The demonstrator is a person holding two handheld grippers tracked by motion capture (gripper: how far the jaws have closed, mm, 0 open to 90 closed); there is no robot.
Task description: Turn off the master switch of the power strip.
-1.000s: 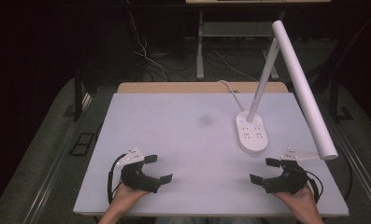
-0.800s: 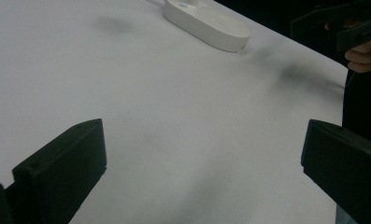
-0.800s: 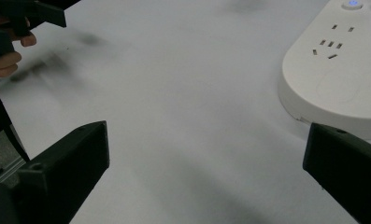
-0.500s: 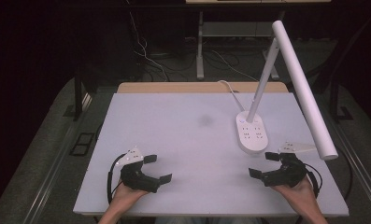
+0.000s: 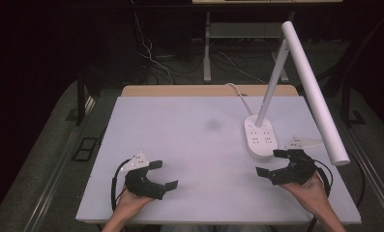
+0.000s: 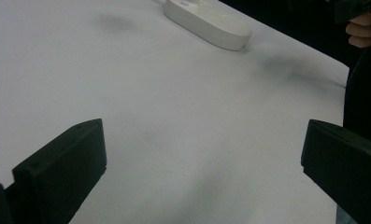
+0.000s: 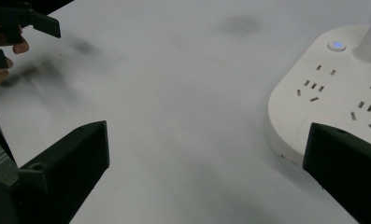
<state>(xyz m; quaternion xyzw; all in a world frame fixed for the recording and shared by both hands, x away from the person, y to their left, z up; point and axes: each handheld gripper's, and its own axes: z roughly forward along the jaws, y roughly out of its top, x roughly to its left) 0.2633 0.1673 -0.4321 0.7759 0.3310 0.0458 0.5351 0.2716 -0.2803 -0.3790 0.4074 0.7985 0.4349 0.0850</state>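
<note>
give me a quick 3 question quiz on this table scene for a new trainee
1. True or false: the left gripper is holding something.
2. Which gripper is nearer the lamp base? A) left B) right C) both the same
3. Fill in: the lamp base has rows of ____ on its top, plus a small round button.

Key
1. False. Its fingers stand wide apart over bare table.
2. B. The right gripper sits just beside the base, also open and empty.
3. Sockets; the right gripper view shows them near the button.
</note>
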